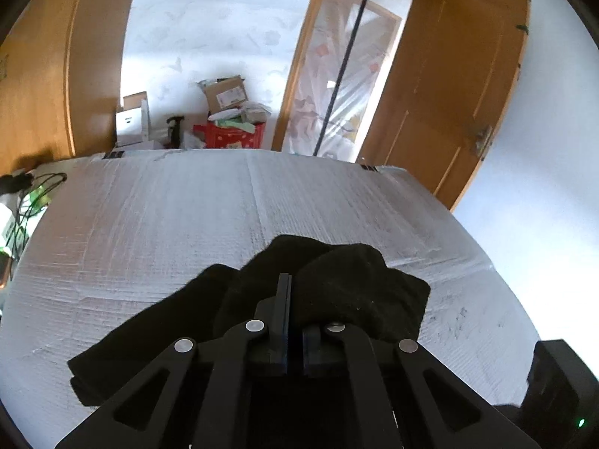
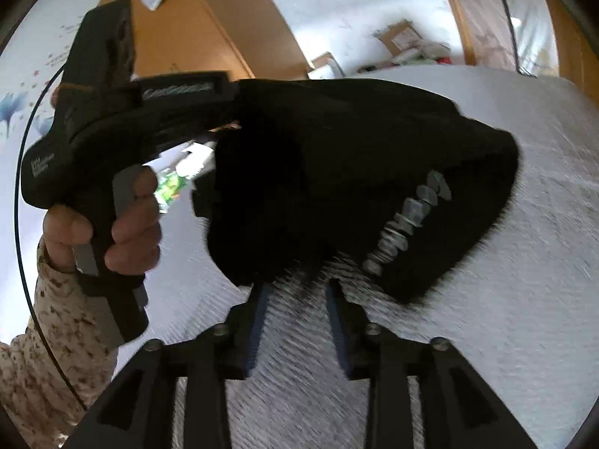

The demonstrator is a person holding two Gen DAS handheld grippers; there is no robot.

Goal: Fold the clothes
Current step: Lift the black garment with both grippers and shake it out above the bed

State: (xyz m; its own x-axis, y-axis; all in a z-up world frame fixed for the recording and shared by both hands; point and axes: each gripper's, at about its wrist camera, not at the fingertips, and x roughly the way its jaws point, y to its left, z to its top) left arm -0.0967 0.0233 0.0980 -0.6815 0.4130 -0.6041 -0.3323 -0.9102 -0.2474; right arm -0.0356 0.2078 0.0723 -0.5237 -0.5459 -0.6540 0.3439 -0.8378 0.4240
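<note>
A black garment [image 1: 348, 284] lies bunched on the white textured table cover [image 1: 168, 224]. My left gripper [image 1: 284, 280] is shut, its fingers pressed together with a fold of the black garment pinched at their tips. In the right wrist view the garment [image 2: 337, 172], with grey lettering [image 2: 408, 220], hangs raised from the left gripper's tip at the upper left. A hand [image 2: 131, 224] holds that gripper. My right gripper [image 2: 297, 293] is open just below the garment's lower edge, with only the table cover between its fingers.
Cardboard boxes and a red crate [image 1: 232, 123] stand past the table's far edge. A wooden door [image 1: 468, 93] stands open at the right. Cables [image 1: 30, 202] hang at the table's left side. A patterned sleeve [image 2: 56, 336] fills the lower left of the right wrist view.
</note>
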